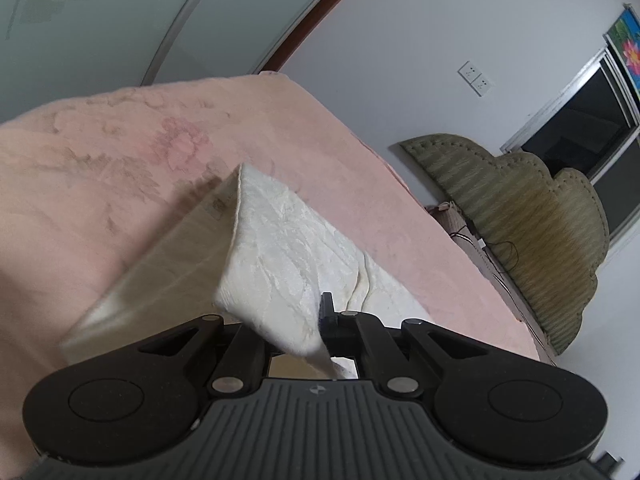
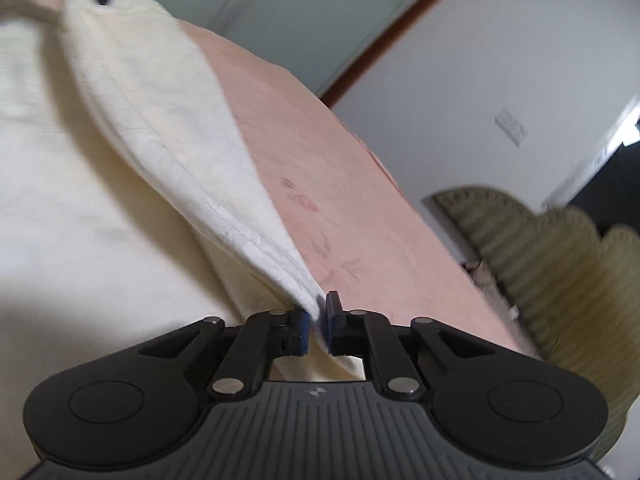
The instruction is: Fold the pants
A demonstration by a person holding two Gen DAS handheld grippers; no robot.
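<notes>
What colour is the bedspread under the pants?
Pink, with a faint floral pattern; clearest in the left wrist view.

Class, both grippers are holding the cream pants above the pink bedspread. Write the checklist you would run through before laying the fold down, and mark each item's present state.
1. Left gripper shut on the pants: ok, cloth is pinched between its fingers.
2. Right gripper shut on the pants: ok, layered edge sits between the blue pads.
3. Edge between the two grippers taut: ok, it runs in a line with only a slight sag.
4. Layers aligned at the right grip: ok, the stacked edges run together into the grip.
5. Bedspread flat where visible: ok.
6. Rest of the pants lying smooth below: cannot tell, mostly hidden.
</notes>
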